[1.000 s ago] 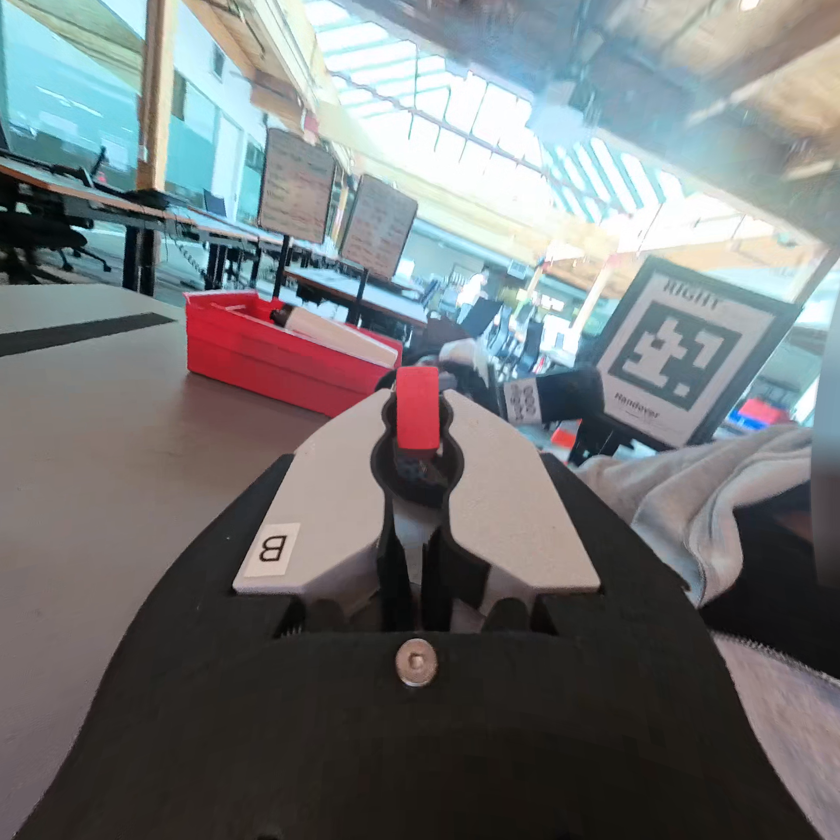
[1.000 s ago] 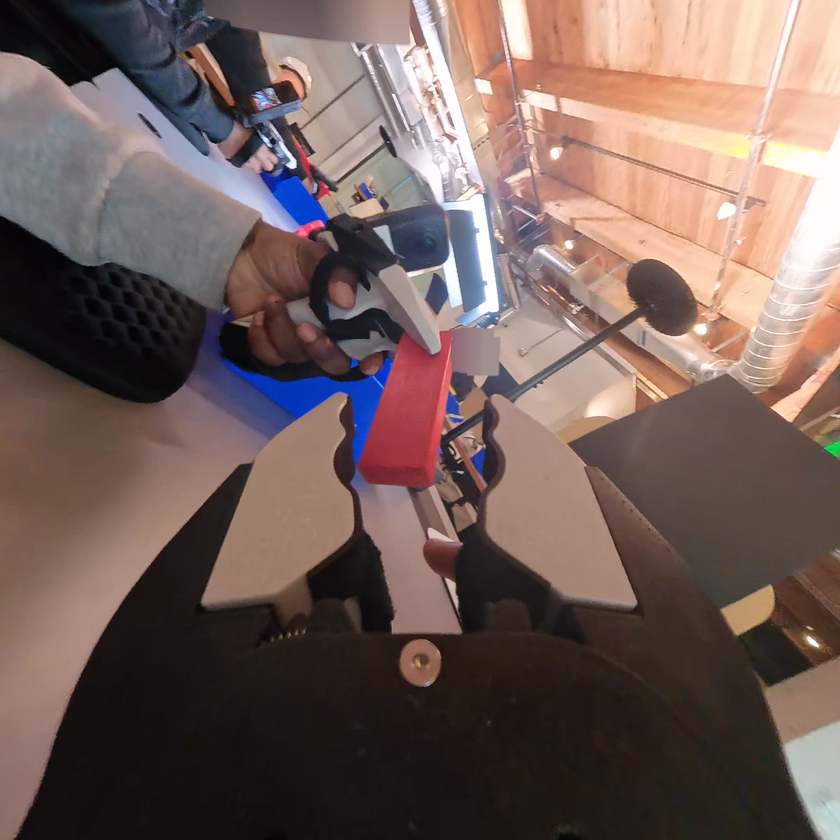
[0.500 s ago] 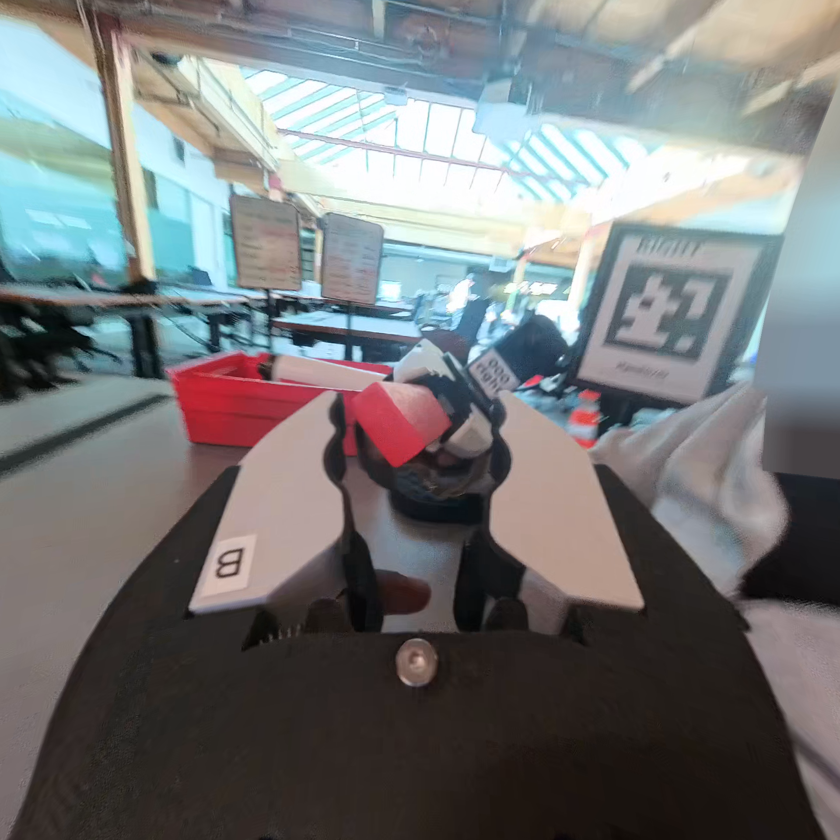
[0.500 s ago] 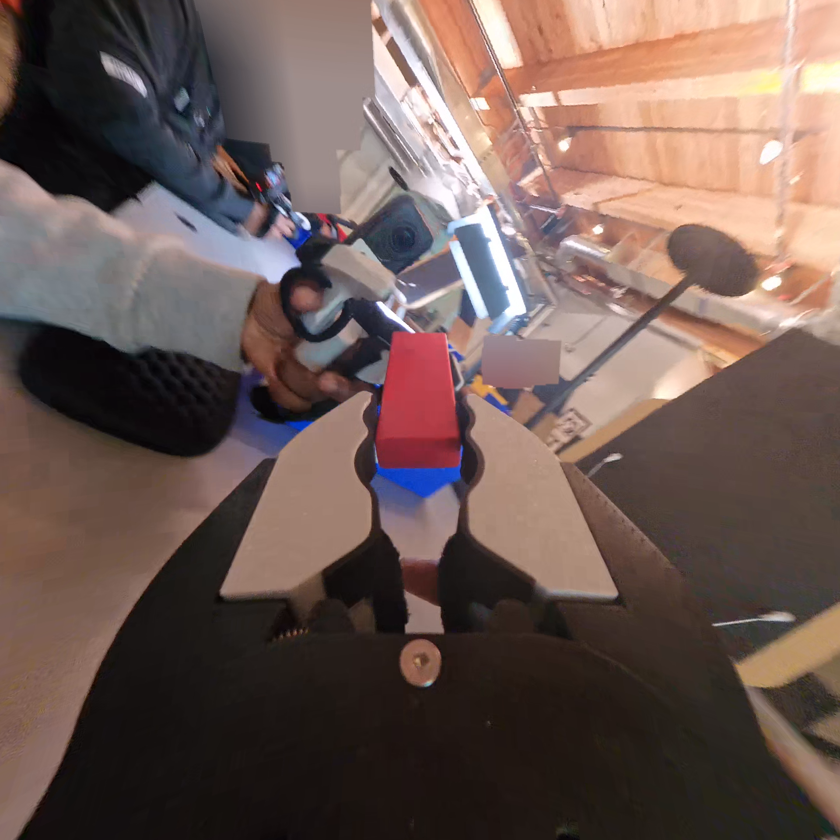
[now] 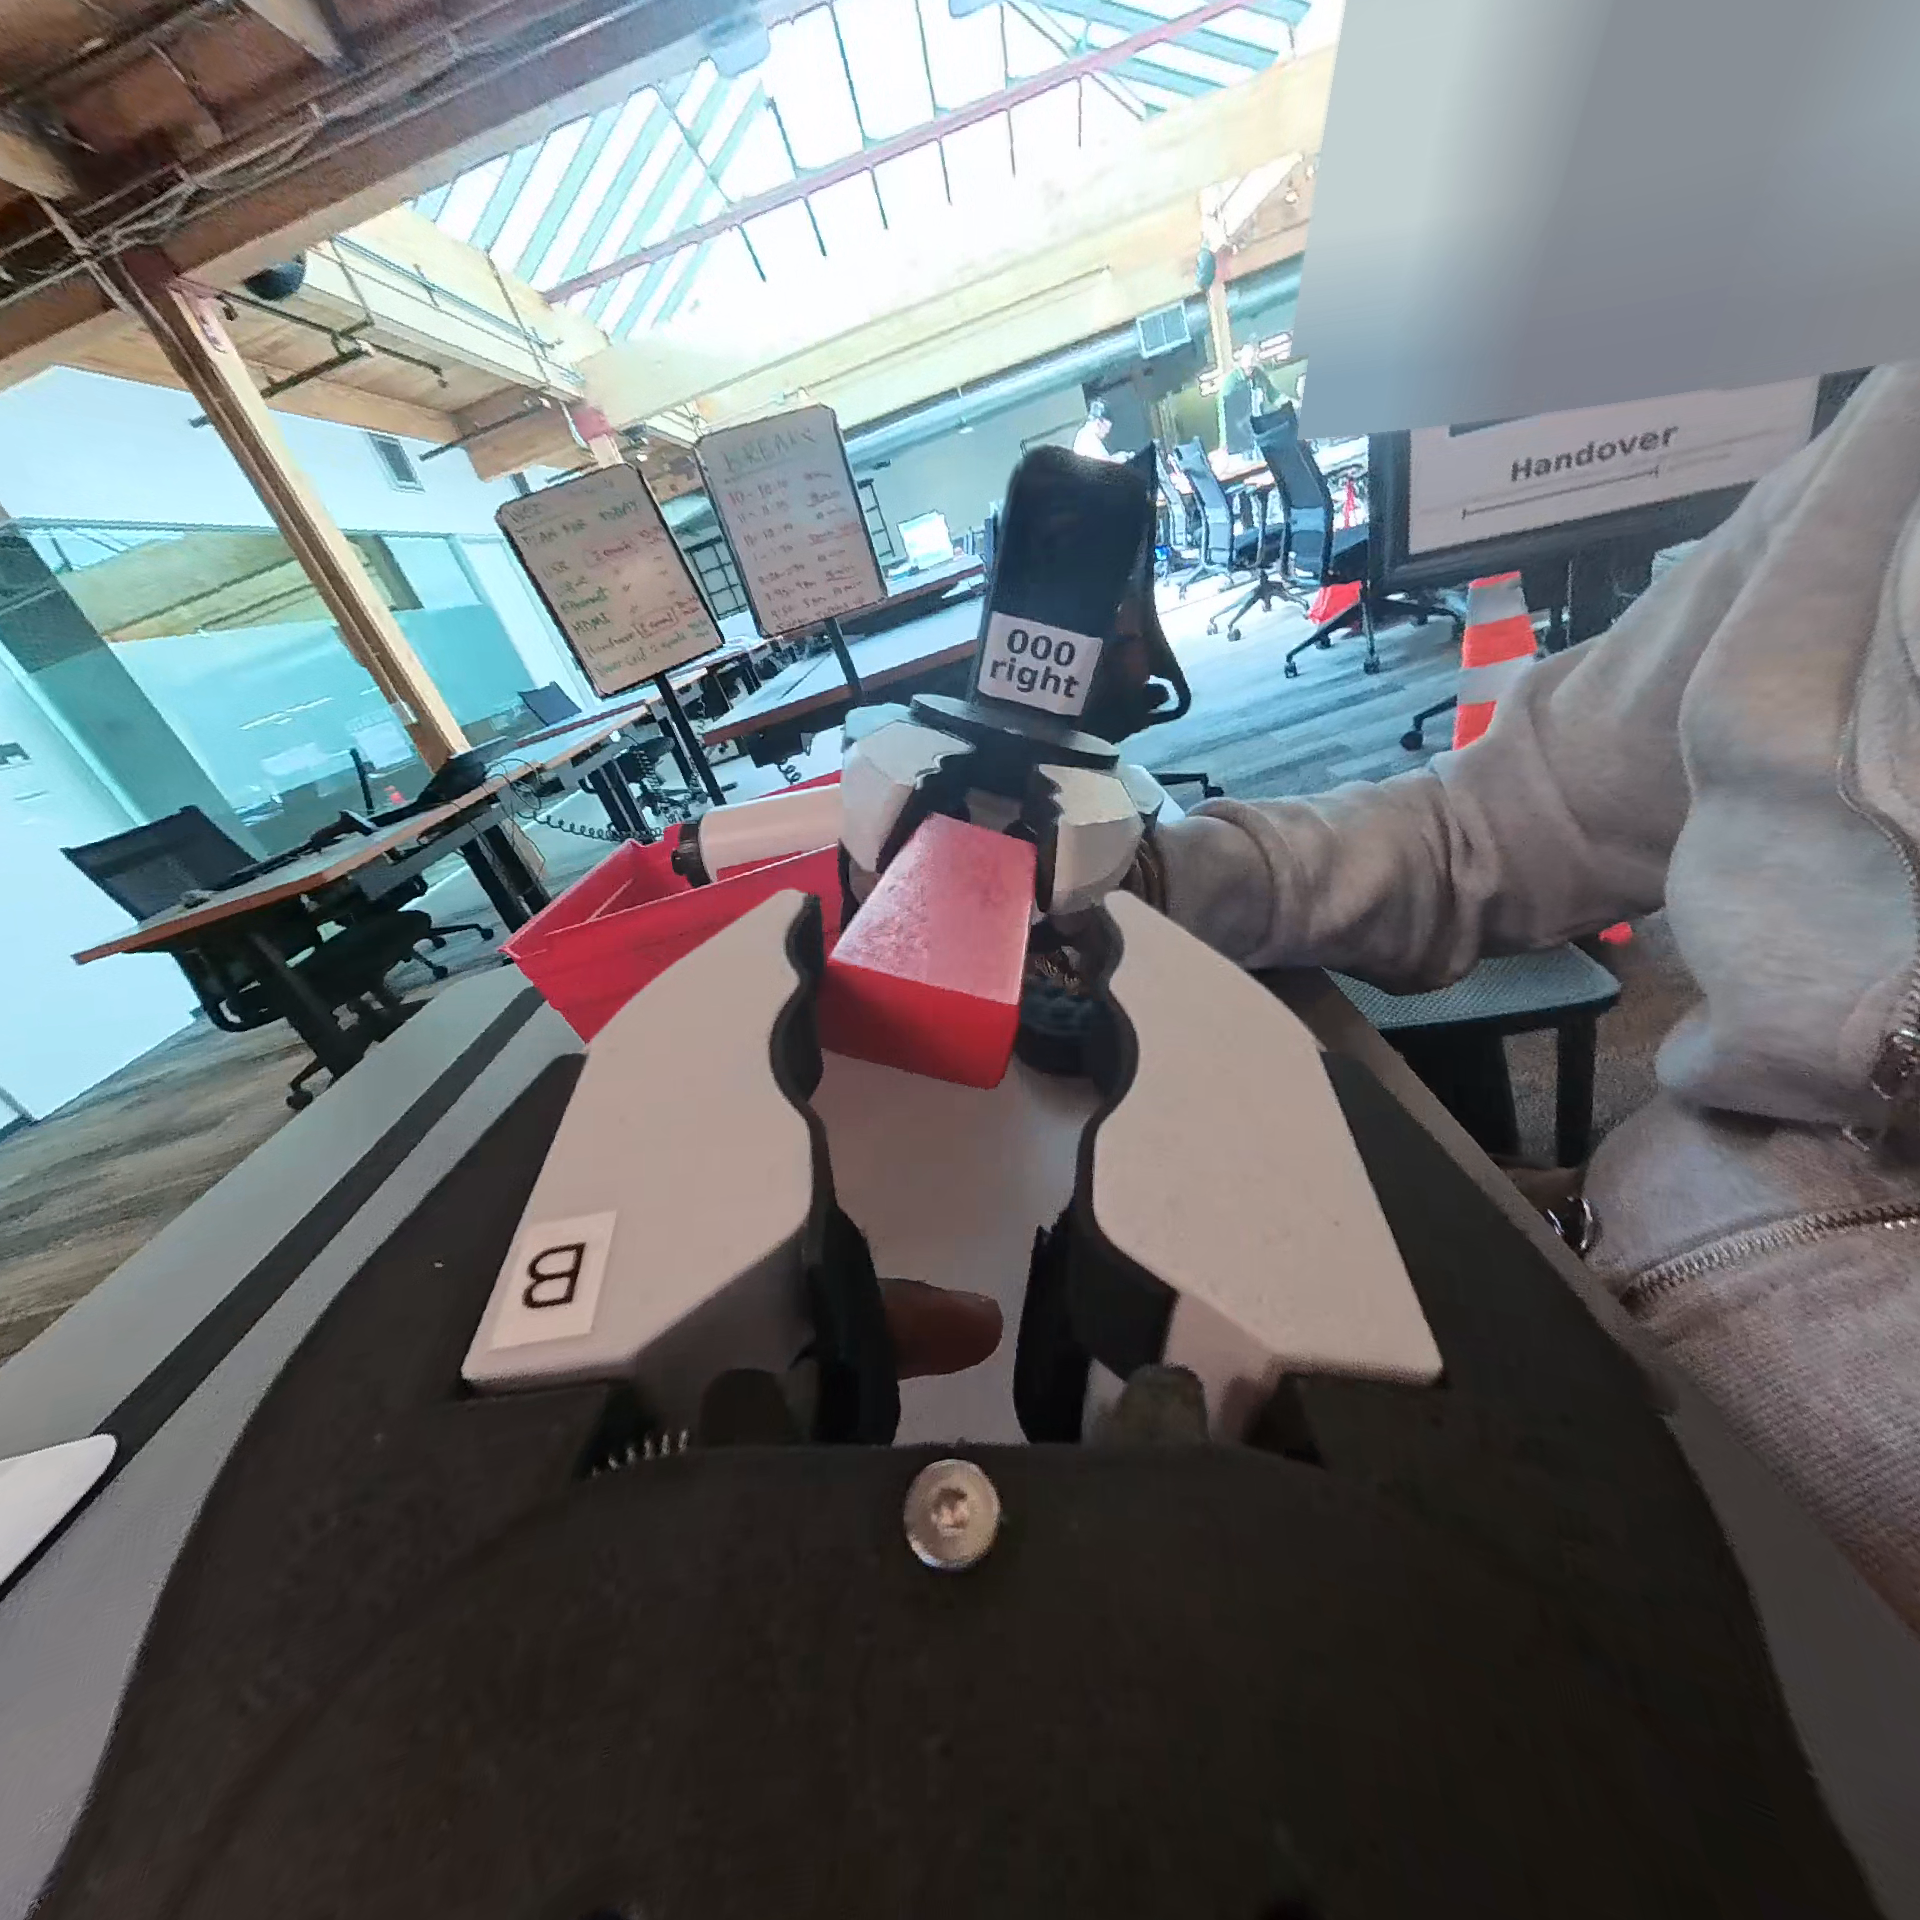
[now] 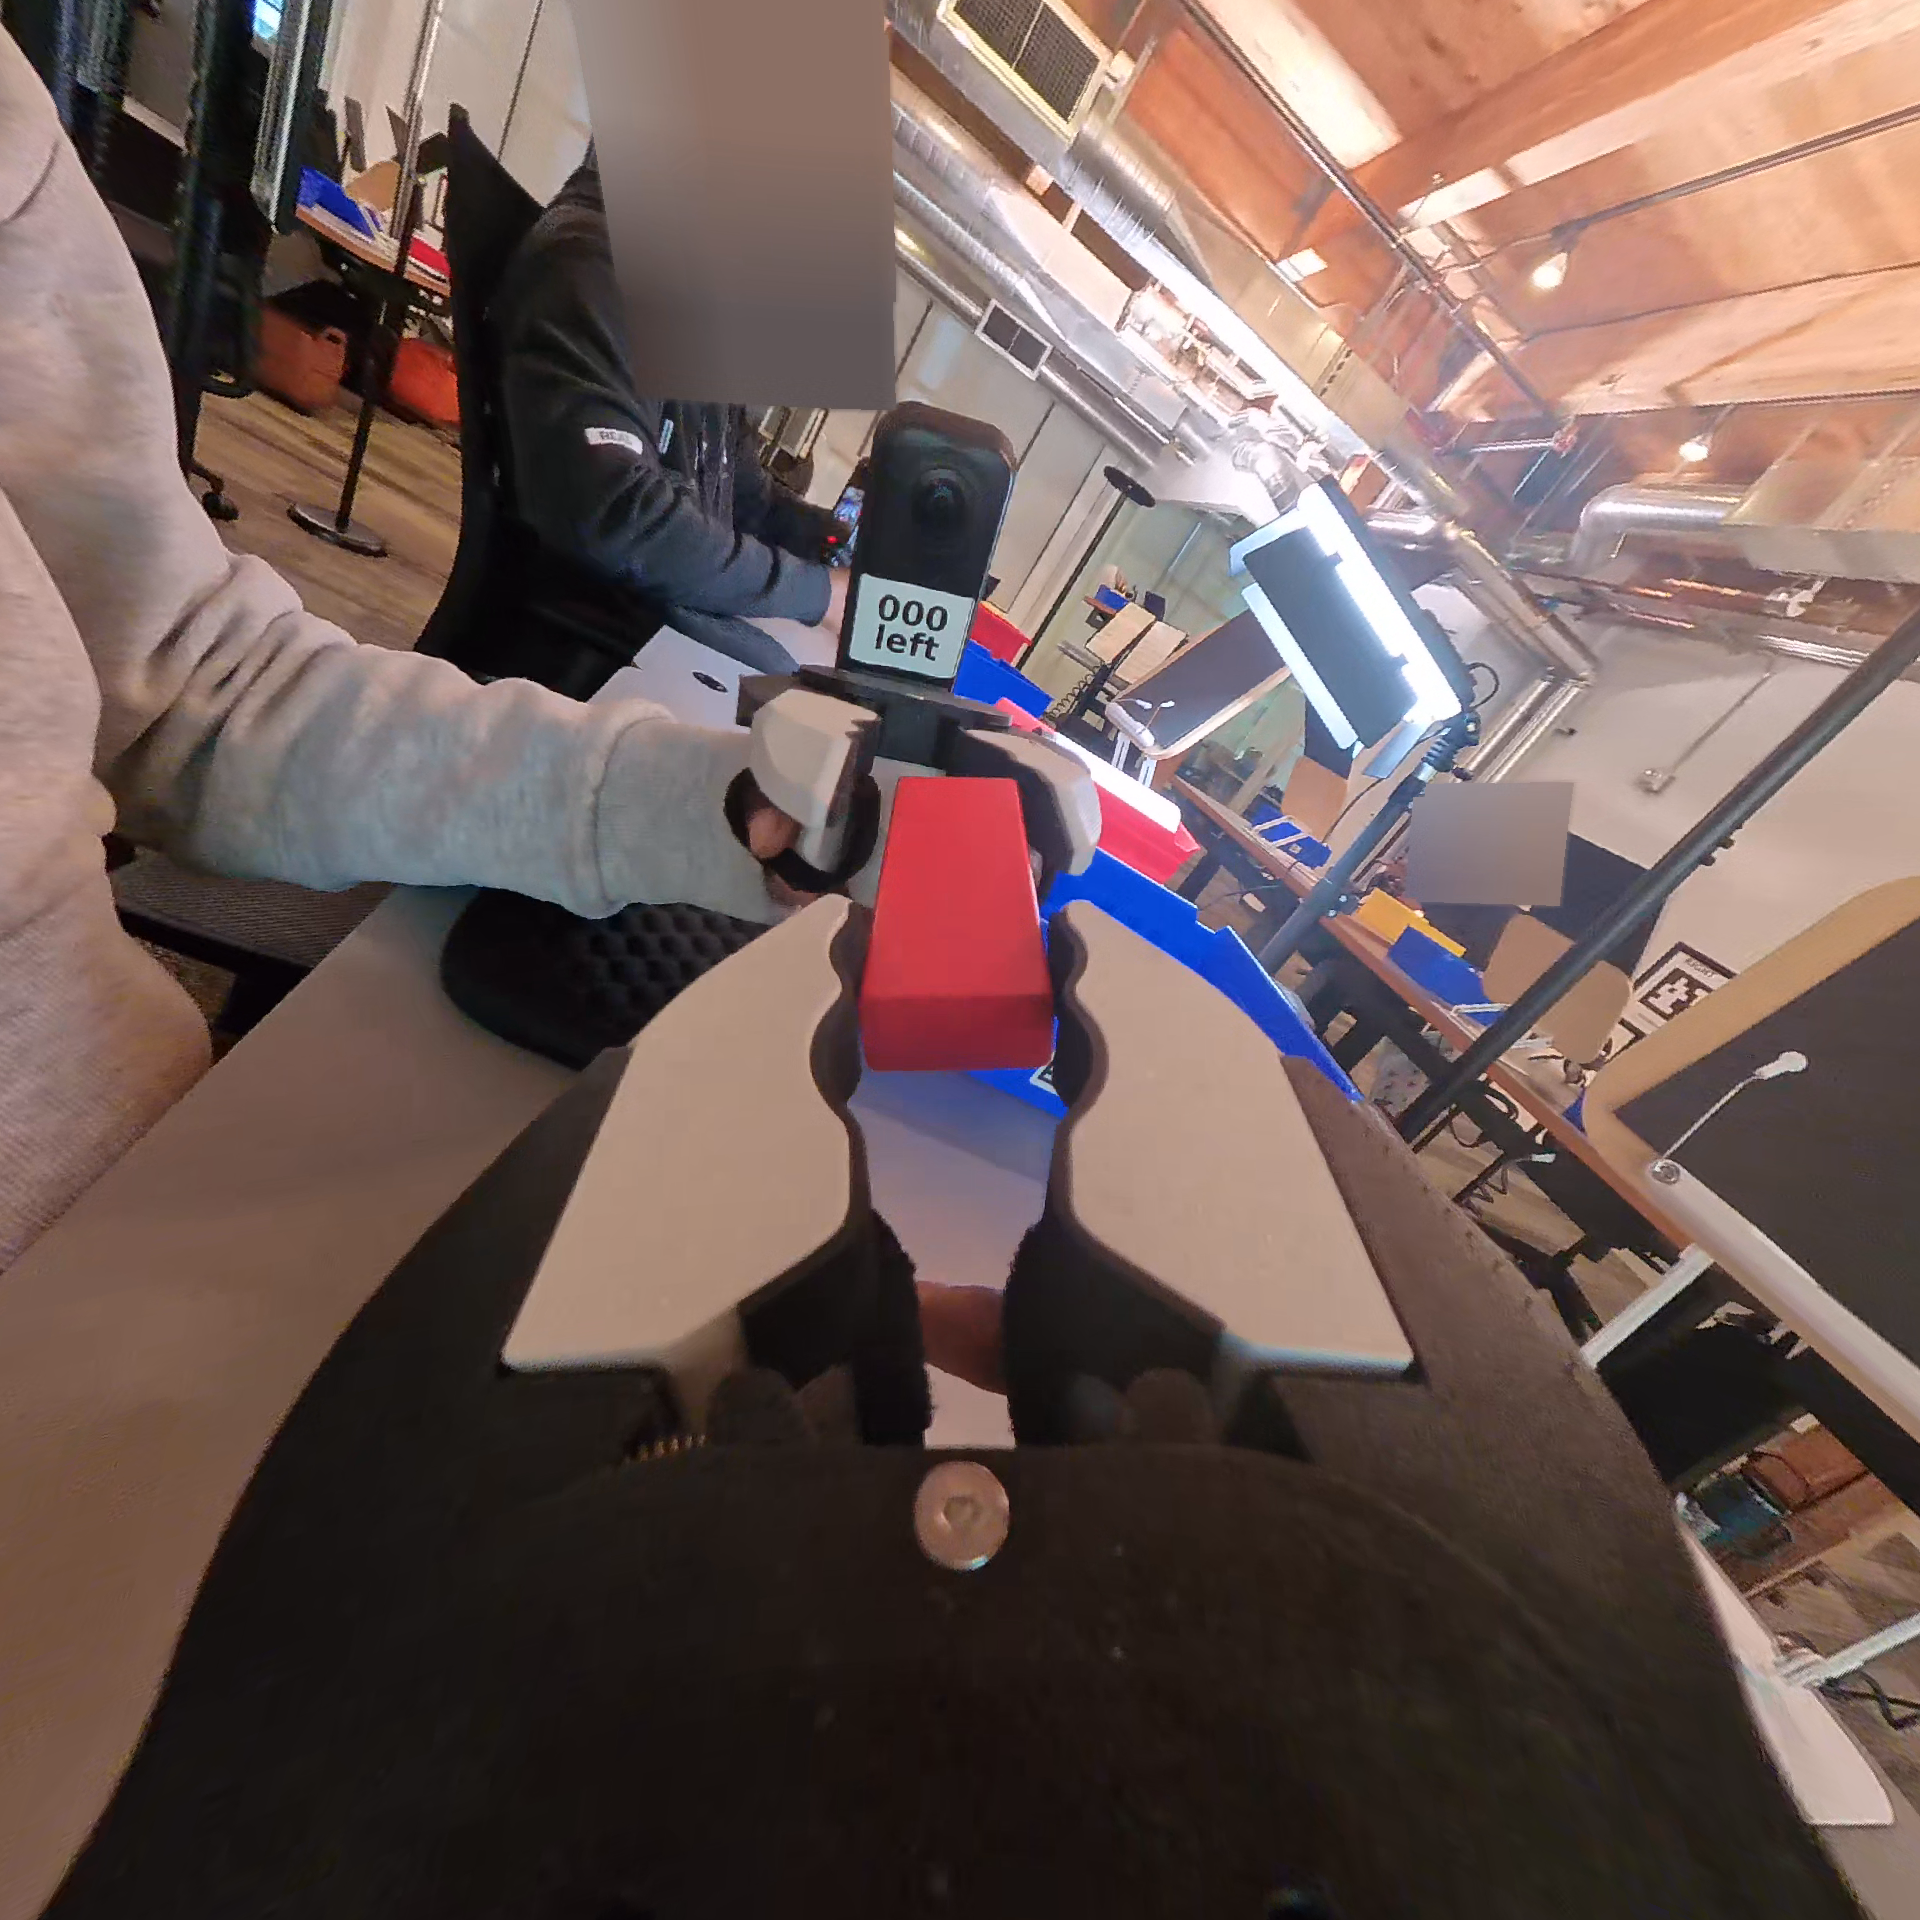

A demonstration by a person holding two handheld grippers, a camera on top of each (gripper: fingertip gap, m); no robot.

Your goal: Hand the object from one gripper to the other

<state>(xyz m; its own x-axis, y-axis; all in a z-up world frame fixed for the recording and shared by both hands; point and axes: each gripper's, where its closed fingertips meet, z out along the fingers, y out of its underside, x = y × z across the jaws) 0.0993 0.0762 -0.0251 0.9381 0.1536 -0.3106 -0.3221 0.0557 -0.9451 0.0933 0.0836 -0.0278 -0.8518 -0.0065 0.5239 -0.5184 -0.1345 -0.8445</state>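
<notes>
A red rectangular block (image 6: 956, 925) is clamped at its near end between the tips of my right gripper (image 6: 956, 935), which is shut on it. In the left wrist view the block (image 5: 925, 956) points toward me, its near end between the spread fingers of my left gripper (image 5: 958, 935), which is open. The block's left edge is close to my left finger; I cannot tell if they touch. The right gripper (image 5: 987, 821) holds the far end there. The left gripper (image 6: 935, 779) also shows beyond the block in the right wrist view. Both are held above a grey table (image 5: 312, 1195).
A red bin (image 5: 644, 925) with a white cylinder (image 5: 769, 826) in it stands behind the grippers. Blue bins (image 6: 1174, 914) and a black pad (image 6: 561, 977) lie on the table. A seated person (image 6: 603, 468) is beyond. A sign board (image 5: 1600, 468) and an orange cone (image 5: 1491, 655) stand at right. Both grippers' tips are close together, under 4 cm apart.
A second ago my left gripper was shut on the block and my right gripper was open. The right has since closed on it and the left has opened and stayed open.
</notes>
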